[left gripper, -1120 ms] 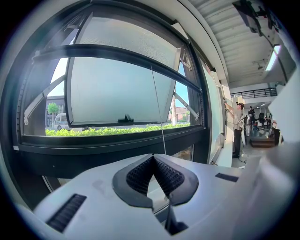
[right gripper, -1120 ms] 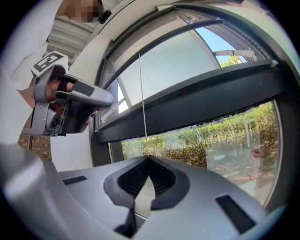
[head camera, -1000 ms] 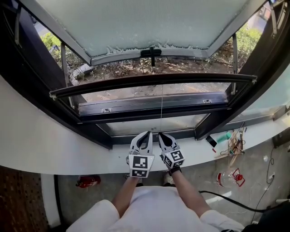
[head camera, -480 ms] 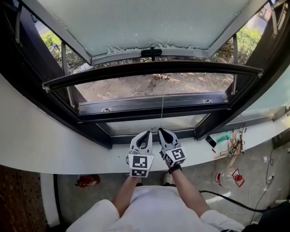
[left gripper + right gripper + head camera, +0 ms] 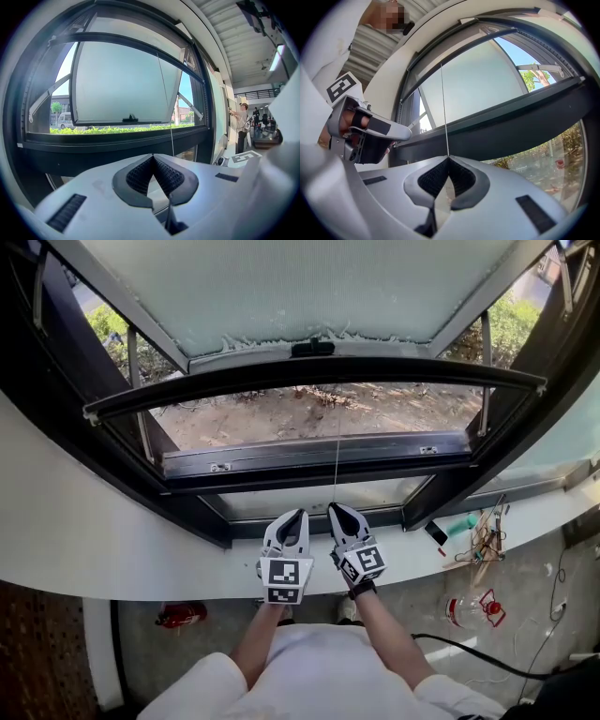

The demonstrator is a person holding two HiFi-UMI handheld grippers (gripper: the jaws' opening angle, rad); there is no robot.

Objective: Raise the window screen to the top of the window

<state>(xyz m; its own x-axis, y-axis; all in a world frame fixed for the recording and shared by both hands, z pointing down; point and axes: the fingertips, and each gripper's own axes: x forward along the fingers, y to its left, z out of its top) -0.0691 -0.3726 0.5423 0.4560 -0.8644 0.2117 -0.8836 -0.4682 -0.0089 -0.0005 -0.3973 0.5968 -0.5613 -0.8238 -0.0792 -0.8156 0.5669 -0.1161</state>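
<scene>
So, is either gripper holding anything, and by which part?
The right gripper is shut on the thin pull cord, pinched near its lower end at the jaw tips. The left gripper is shut, empty.

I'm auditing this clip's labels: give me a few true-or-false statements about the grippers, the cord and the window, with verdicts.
1. The right gripper is shut on the thin cord. True.
2. The left gripper grips that cord too. False: its jaws are shut on nothing; the cord passes beside it.
3. The glass sash is tilted open outward. True.
4. The screen bar is fully lowered. False: it hangs high across the opening.
</scene>
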